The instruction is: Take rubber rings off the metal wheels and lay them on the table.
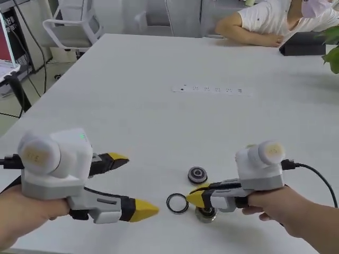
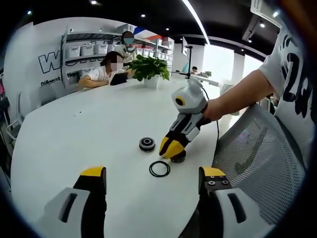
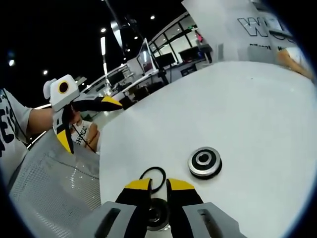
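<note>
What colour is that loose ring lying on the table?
Black; the rubber ring shows best in the head view.

We're in an open-plan office: long white meeting table [image 1: 159, 95], socket strip [image 1: 211, 89] at twelve o'clock, swivel chair [image 1: 71, 24] at eleven, potted plant [image 2: 148, 69], storage shelves [image 2: 86, 49], monitor desks [image 3: 163, 59] beyond.

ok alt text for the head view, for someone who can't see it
Two handheld grippers over a white table: the right claw, nearly closed, is over a metal wheel, with a loose black rubber ring beside it and a second wheel just beyond. The left claw hangs open.
</note>
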Demonstrator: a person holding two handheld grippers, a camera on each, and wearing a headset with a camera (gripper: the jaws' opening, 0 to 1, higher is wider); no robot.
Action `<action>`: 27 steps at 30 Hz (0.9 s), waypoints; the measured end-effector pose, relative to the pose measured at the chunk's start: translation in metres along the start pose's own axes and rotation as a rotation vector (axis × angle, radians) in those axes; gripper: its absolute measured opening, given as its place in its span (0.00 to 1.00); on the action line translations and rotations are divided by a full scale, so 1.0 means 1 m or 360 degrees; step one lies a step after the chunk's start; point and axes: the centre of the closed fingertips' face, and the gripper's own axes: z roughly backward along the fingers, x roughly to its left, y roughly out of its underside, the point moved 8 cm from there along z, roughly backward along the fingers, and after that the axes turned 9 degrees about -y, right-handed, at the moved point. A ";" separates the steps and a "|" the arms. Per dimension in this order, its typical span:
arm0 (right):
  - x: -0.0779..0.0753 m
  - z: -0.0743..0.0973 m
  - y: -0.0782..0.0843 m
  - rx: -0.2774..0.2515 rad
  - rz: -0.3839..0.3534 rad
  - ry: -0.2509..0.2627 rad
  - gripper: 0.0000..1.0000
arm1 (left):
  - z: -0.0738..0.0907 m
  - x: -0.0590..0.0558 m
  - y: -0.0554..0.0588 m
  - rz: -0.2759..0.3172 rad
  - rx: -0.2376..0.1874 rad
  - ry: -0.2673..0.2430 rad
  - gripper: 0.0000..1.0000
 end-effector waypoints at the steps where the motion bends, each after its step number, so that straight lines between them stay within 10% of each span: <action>1: 0.000 0.001 -0.001 -0.0015 0.0000 -0.0001 0.10 | 0.000 0.000 0.000 0.0003 0.0001 0.0000 0.73; 27: -0.017 0.051 -0.021 -0.0297 0.0037 0.0149 0.20 | -0.022 0.014 -0.019 0.0018 -0.0035 -0.0015 0.68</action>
